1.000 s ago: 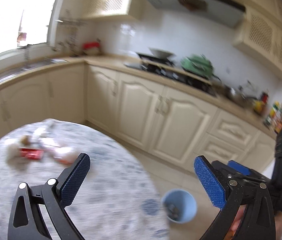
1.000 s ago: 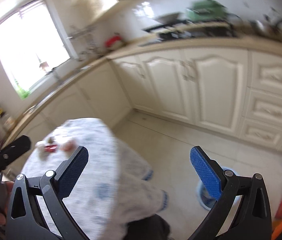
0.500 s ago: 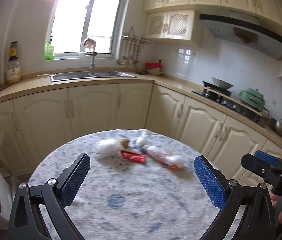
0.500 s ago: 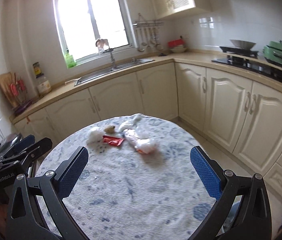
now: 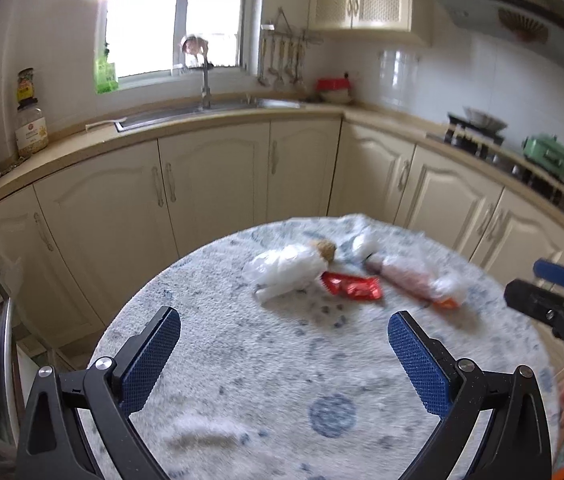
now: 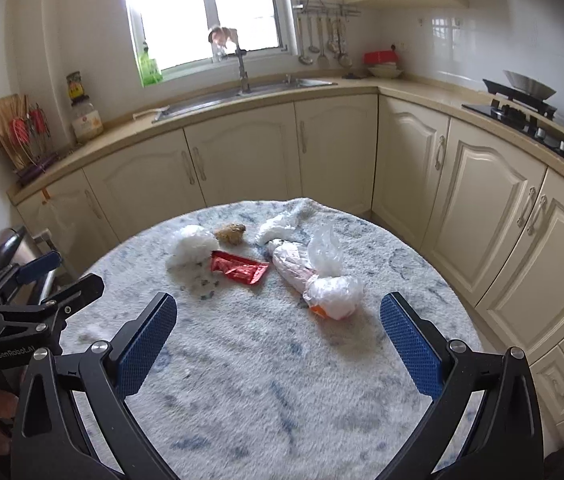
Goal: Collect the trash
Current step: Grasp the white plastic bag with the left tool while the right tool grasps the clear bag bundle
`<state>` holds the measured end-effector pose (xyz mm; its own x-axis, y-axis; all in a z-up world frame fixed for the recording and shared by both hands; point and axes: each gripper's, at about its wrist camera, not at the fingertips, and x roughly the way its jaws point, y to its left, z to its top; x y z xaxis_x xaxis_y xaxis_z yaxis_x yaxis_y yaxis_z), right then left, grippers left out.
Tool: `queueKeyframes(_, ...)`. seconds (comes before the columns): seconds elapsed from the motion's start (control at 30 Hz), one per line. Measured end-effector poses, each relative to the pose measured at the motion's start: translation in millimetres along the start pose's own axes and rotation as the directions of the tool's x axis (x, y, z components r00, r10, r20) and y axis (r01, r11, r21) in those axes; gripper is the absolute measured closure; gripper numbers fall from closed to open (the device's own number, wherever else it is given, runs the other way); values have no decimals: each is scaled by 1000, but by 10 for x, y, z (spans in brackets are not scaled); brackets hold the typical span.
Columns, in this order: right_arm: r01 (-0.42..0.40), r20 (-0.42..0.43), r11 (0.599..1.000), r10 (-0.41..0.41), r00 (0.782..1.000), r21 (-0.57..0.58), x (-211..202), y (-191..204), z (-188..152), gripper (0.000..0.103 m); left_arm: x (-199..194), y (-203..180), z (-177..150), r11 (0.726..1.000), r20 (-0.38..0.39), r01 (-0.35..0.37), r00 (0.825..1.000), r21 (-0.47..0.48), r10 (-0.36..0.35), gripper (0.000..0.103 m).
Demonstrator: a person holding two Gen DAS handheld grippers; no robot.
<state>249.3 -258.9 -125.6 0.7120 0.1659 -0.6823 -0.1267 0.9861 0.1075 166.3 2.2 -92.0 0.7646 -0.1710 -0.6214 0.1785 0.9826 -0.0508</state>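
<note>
From the left wrist view, the left tongs stand wide apart and hold nothing, poised above the near part of the round bench with its fuzzy blue-and-white cover. All the trash lies in one cluster toward the far side of the bench: a crumpled white bag, a small brown lump touching its far end, a red wrapper just beside the bag, and a long plastic-wrapped bundle with an orange tip to the right of the wrapper. The right tongs show at the right edge, also clear of the trash. This view is somewhat blurred.

From the right wrist view, the right tongs are likewise wide and empty above the near bench. The white bag, brown lump, red wrapper and plastic-wrapped bundle lie together, well ahead of the fingertips, and another white twist of plastic sits at the bundle's far end. The left tongs appear at the left edge.

Judging by this, collection has hardly begun: no piece is gripped, every visible piece still rests on the bench, and no bin shows in either view. All of the picking up is left.
</note>
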Motion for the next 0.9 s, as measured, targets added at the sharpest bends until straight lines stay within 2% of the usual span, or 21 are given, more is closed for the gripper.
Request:
queueKeyframes(0.03, 6, -12, 1000, -7, 1000, -4, 82, -8, 7, 0, 224, 23, 189, 1000, -18, -1, 1000, 19, 1, 1)
queueKeyframes(0.2, 40, -98, 999, -43, 994, -30, 714, -124, 94, 0, 979, -30, 510, 992, -100, -17, 995, 123, 29, 1)
queueKeyframes(0.4, 41, -211, 997, -53, 976, -64, 1388, -268, 126, 5, 1731, -106, 658, 973, -172, 0, 984, 233, 41, 1)
queueKeyframes(0.53, 16, -275, 995, -43, 961, -102, 1728, -296, 121, 21, 2177, -163, 751, 956, -209, 20, 977, 294, 43, 1)
queueKeyframes(0.57, 16, -253, 993, -46, 966, -119, 1732, -292, 124, 24, 2275, -179, 771, 952, -218, 26, 975, 306, 44, 1)
queueKeyframes(0.6, 9, -250, 993, -38, 968, -115, 1727, -297, 124, 32, 2321, -183, 801, 951, -210, 48, 978, 305, 18, 4)
queueKeyframes(0.63, 7, -244, 993, -36, 969, -119, 1709, -299, 123, 43, 2362, -185, 821, 951, -215, 75, 976, 299, -9, 14)
queueKeyframes(0.67, -2, -241, 993, -28, 970, -122, 1683, -297, 115, 49, 2413, -171, 851, 954, -231, 113, 972, 277, -48, 20)
queueKeyframes(0.7, -5, -240, 992, -25, 970, -124, 1664, -289, 113, 61, 2466, -148, 884, 959, -247, 139, 966, 247, -76, 36)
queueKeyframes(0.73, -7, -242, 992, -24, 970, -125, 1637, -289, 104, 67, 2504, -120, 912, 963, -262, 162, 960, 218, -102, 41)
queueKeyframes(0.83, -24, -249, 995, -2, 968, -102, 1533, -292, 55, 68, 2566, -59, 933, 969, -268, 169, 956, 180, -116, 50)
queueKeyframes(0.9, -47, -247, 997, 30, 969, -63, 1411, -338, -15, 68, 2543, -12, 914, 974, -265, 168, 956, 151, -124, 51)
